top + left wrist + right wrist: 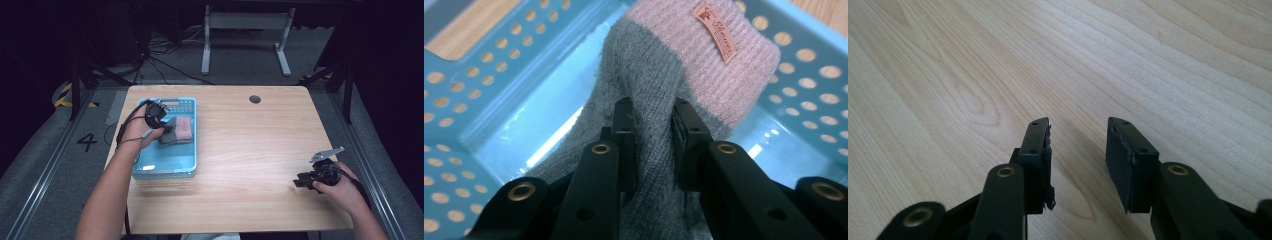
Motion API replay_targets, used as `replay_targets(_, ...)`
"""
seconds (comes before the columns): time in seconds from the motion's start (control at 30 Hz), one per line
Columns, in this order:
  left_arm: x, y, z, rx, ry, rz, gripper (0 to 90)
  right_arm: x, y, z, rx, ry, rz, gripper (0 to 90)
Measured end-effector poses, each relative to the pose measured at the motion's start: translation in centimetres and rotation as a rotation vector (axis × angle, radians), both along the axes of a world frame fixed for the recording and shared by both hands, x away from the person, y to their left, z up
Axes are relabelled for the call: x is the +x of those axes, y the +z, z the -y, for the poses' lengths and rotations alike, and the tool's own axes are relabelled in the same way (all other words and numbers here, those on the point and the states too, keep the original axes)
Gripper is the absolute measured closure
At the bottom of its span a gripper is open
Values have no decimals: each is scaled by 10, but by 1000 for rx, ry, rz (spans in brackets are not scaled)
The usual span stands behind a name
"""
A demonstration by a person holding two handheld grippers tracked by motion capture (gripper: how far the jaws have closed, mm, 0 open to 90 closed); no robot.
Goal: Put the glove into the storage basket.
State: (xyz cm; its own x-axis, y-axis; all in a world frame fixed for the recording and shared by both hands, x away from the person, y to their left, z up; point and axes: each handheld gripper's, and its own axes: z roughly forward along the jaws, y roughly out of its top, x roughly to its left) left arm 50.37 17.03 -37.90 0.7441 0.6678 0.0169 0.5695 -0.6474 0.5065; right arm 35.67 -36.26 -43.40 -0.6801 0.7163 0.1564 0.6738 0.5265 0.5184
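Note:
A grey knitted sock (649,75) with a pink cuff and a small sewn label hangs inside a light blue perforated basket (474,95). My left gripper (654,112) is shut on the grey part of the sock, the cloth pinched between both pads. From above, the left gripper (165,129) sits over the basket (145,172) at the table's left, with the sock (180,131) just to its right. At the table's front right, my right gripper (299,181) stands open, held low over the wood. The right gripper (1079,125) has nothing between its jaws.
The wooden table (250,150) has a round cable hole (255,99) near its far edge. Beyond the table stand a white desk frame (245,35) and floor cables. Bare wood lies between the basket and the right hand.

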Motion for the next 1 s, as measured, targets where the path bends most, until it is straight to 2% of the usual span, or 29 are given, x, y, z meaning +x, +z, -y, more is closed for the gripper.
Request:
replay_targets(0.37, 11, -21, 4, 10, -25, -67, 750, -1, -1, 0, 1, 0, 3, 624)
replay_targets(0.53, 16, -31, 5, 43, -31, -96, 737, -1, -1, -1, 2, 4, 4, 618)
replay_targets(0.57, 17, -33, 6, 37, -24, -103, 732, -1, -1, -1, 2, 5, 4, 617)
replay_targets(0.63, 18, -35, 6, 28, -23, -107, 720, -1, -1, 0, 1, 8, 6, 616)
replay_targets(0.73, 18, -37, 7, 37, -29, -101, 706, -1, 0, 0, 1, 8, 9, 615)
replay_targets(0.9, 17, -41, 7, 38, 0, -76, 575, 1, -1, -2, 3, 11, 11, 610)
replay_targets(1.0, 14, -40, 8, 26, 27, -99, 521, 2, 0, -4, 5, 18, 11, 605)
